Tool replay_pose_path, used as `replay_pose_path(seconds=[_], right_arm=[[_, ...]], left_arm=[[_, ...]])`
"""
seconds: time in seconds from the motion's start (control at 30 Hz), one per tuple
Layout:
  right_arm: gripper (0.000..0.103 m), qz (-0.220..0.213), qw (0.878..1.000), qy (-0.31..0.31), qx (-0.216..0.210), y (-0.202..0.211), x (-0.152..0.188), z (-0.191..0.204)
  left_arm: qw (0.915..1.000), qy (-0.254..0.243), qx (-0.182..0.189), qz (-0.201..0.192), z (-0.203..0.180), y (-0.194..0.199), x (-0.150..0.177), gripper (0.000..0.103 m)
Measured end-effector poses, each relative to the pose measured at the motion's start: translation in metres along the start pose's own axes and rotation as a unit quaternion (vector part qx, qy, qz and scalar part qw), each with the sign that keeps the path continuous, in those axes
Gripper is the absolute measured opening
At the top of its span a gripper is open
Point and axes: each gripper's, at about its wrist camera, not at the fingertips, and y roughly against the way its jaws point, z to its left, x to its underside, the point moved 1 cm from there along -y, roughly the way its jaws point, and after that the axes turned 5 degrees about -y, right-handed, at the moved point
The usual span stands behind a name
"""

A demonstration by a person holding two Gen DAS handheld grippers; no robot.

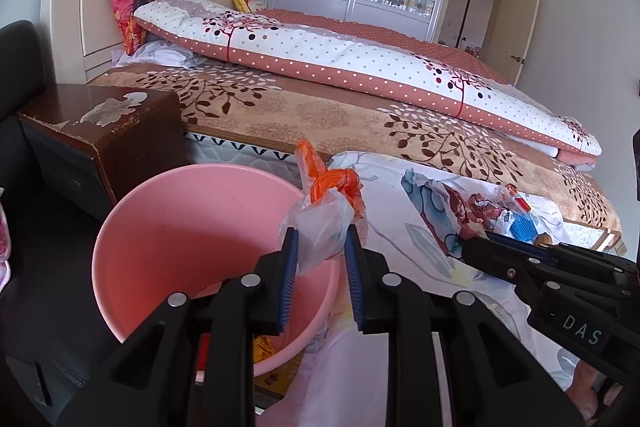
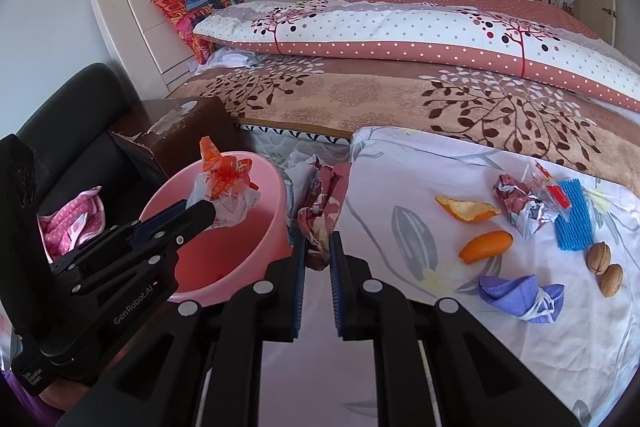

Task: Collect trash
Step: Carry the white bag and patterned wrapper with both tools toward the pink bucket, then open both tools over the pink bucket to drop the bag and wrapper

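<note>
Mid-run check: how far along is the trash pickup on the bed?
Little shows inside the pink bucket. The left gripper holds the orange-and-clear wrapper over it; the right gripper pinches the maroon wrapper. Orange peels, blue foam sleeve, walnuts and purple cloth remain.

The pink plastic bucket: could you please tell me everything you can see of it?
The round pink plastic bucket looks smooth and glossy, and stands upright with its mouth open beside the bed, next to a dark brown wooden cabinet. Small yellow and orange scraps lie at its bottom. The left claw holds a crumpled clear-and-orange plastic bag above its rim.
</note>
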Motion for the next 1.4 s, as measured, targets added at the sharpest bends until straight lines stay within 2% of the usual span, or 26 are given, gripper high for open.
replay_pose_path(seconds=[0.43,0.77,1.0,1.13,1.17,1.2,1.23,1.27,1.4], right_arm=[[0.011,0.039,0.998,0.051,-0.025,-0.046,-0.002,0.057],[0.011,0.07,0.995,0.066,-0.031,-0.074,0.001,0.077],[0.011,0.073,0.994,0.075,-0.034,-0.083,0.002,0.086],[0.011,0.07,0.994,0.082,-0.036,-0.084,0.003,0.09],[0.013,0.07,0.993,0.083,-0.037,-0.084,0.003,0.091],[0.015,0.068,0.993,0.083,-0.037,-0.084,0.003,0.091],[0.023,0.066,0.994,0.083,-0.036,-0.084,0.003,0.092],[0.025,0.063,0.994,0.083,-0.036,-0.083,0.003,0.092],[0.026,0.061,0.994,0.08,-0.036,-0.081,0.002,0.089]], left_arm=[[0.9972,0.048,-0.044,0.036,0.056,-0.013,0.014,0.023],[0.9942,0.07,-0.057,0.057,0.077,-0.021,0.024,0.023],[0.9918,0.083,-0.069,0.069,0.088,-0.027,0.028,0.023],[0.9898,0.097,-0.067,0.08,0.094,-0.03,0.031,0.026],[0.9896,0.097,-0.067,0.083,0.095,-0.031,0.031,0.032],[0.9894,0.097,-0.067,0.084,0.095,-0.031,0.032,0.036],[0.9895,0.098,-0.068,0.083,0.095,-0.031,0.033,0.041],[0.9893,0.099,-0.07,0.082,0.096,-0.03,0.033,0.043],[0.9888,0.104,-0.07,0.082,0.098,-0.029,0.033,0.047]])
